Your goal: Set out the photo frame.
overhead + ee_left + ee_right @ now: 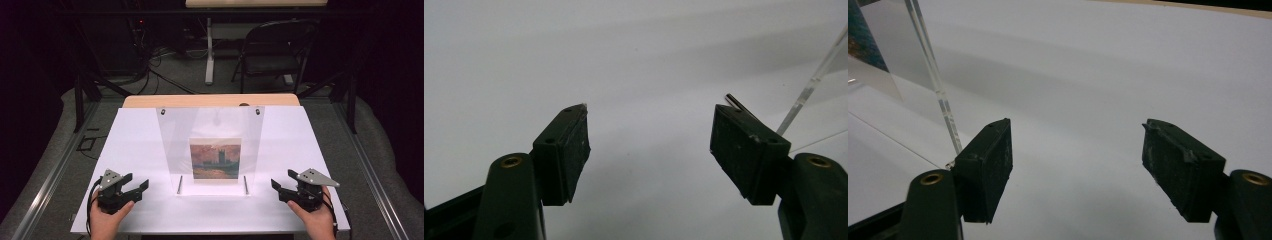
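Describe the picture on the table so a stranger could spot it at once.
On the white table a clear tilted panel stands at the middle. The picture sits low on it, between two metal pins: a small square painting, orange sky over a dark tower, the only coloured thing there.

The clear stand (210,145) with the picture (215,159) in it sits on the table (135,145), between both open grippers' jaws.

A: My right gripper (1075,150) has its jaws spread wide over the white board (1128,65).
B: The clear panel's edge (933,80) rises just beside the left jaw.
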A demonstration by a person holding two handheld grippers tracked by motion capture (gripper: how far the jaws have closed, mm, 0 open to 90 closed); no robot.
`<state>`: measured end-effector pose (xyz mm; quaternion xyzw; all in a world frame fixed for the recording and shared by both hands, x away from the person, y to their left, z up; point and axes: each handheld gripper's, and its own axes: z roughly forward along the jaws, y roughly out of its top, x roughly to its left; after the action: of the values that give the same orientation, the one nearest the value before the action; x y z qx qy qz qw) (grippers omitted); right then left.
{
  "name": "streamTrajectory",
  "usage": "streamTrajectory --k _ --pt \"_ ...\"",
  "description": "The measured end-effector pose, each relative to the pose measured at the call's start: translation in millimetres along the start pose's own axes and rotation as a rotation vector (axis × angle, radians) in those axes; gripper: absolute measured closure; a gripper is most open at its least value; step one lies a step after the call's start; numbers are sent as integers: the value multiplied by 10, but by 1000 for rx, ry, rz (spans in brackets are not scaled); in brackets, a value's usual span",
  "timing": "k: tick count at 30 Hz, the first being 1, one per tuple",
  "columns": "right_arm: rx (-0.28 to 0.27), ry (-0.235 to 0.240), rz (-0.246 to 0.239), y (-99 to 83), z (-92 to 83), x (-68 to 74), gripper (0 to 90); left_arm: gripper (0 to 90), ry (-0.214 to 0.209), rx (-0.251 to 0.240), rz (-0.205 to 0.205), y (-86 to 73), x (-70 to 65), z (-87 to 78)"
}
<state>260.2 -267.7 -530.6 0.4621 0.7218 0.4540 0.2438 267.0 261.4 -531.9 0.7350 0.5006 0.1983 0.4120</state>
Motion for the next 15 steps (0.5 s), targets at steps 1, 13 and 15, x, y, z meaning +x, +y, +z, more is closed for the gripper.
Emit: streamTrajectory --k 1,13,15 --pt "4 5 -2 -7 2 2 276 323 -2 11 4 -2 -11 10" --pt "29 27 31 -77 54 -30 290 330 -34 28 71 -19 -108 59" --pt "31 33 16 -84 76 -9 293 330 -37 30 75 -20 -112 58"
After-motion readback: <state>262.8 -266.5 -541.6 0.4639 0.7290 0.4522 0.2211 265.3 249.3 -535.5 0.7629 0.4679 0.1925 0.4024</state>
